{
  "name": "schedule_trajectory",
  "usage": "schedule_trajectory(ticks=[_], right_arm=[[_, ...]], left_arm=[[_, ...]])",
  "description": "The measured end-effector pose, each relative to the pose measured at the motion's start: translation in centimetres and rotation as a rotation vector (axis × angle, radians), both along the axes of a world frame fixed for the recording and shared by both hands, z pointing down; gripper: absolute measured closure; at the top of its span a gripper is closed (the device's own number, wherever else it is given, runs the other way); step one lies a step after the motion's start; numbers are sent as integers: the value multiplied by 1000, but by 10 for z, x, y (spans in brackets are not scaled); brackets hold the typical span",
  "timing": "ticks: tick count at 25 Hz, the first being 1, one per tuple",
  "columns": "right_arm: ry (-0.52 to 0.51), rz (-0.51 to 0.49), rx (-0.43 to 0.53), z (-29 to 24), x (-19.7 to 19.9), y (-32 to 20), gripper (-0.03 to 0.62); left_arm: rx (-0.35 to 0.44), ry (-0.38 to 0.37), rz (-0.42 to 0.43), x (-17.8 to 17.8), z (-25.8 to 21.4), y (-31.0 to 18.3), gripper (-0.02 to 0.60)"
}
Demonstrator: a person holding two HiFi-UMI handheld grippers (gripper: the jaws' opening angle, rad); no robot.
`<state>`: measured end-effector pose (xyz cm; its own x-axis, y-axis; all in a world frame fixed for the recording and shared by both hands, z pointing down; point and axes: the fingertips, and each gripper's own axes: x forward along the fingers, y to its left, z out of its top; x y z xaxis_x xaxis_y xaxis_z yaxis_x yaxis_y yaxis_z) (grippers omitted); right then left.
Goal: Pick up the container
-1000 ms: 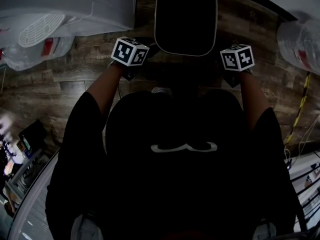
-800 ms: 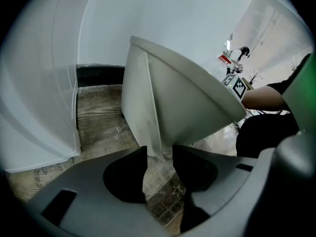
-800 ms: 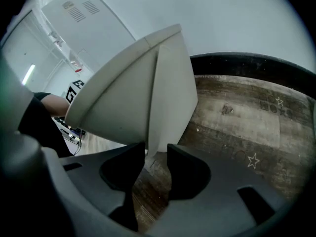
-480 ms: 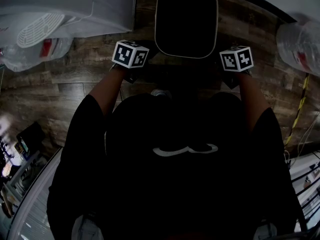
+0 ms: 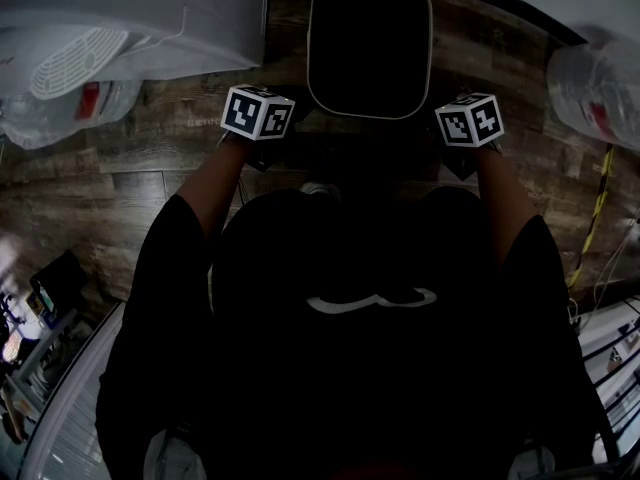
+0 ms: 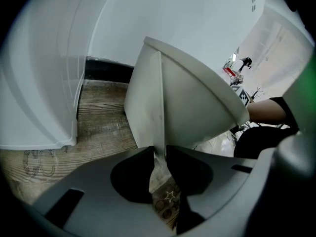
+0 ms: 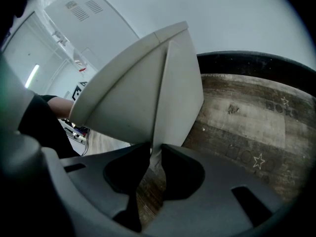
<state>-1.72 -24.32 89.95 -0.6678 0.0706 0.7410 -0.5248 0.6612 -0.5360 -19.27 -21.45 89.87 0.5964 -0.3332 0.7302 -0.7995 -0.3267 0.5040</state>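
Observation:
The container (image 5: 370, 48) is a pale bin with rounded corners and a dark inside, standing on the wood floor in front of the person. My left gripper (image 5: 286, 116) is at its left side and my right gripper (image 5: 446, 120) at its right side. In the left gripper view a thin upright rib (image 6: 159, 107) on the container's wall runs down between the jaws of the left gripper (image 6: 159, 154), which are closing and pinch it. The right gripper (image 7: 155, 157) likewise closes its jaws on a rib (image 7: 163, 98) of the other wall.
A large white cabinet (image 5: 130, 8) stands at the upper left, with a plastic bag (image 5: 60, 108) below it. Another bag (image 5: 595, 78) lies at the right above a yellow cable (image 5: 600, 208). A dark baseboard (image 6: 108, 68) runs behind the container.
Both marker cubes have shifted only slightly beside the container. The container itself stands where it was.

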Motion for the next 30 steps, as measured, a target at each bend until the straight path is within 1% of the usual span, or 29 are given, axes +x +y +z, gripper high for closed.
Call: schedule_trajectory(ticks=[2, 6, 13, 16, 19, 24, 30], right_arm=[[-4, -8, -5, -3, 0, 1, 507], [-7, -28, -8, -11, 0, 5, 507], [-29, -58, -25, -20, 3, 14, 502], [-57, -58, -51, -28, 4, 18, 502], [-75, -60, -54, -36, 5, 21, 502], [-91, -53, -43, -47, 5, 26, 502], [-119, -63, -38, -62, 6, 30, 502]], left_arm=[[-7, 13, -5, 0, -1, 2, 492], [-18, 64, -42, 1, -6, 6, 492], [-2, 87, -31, 5, -20, 16, 491], [-8, 103, -32, 5, -26, 20, 491], [-15, 116, -24, 8, -32, 24, 491], [-32, 138, -62, 9, -39, 27, 489], [-49, 156, -74, 10, -56, 29, 483]])
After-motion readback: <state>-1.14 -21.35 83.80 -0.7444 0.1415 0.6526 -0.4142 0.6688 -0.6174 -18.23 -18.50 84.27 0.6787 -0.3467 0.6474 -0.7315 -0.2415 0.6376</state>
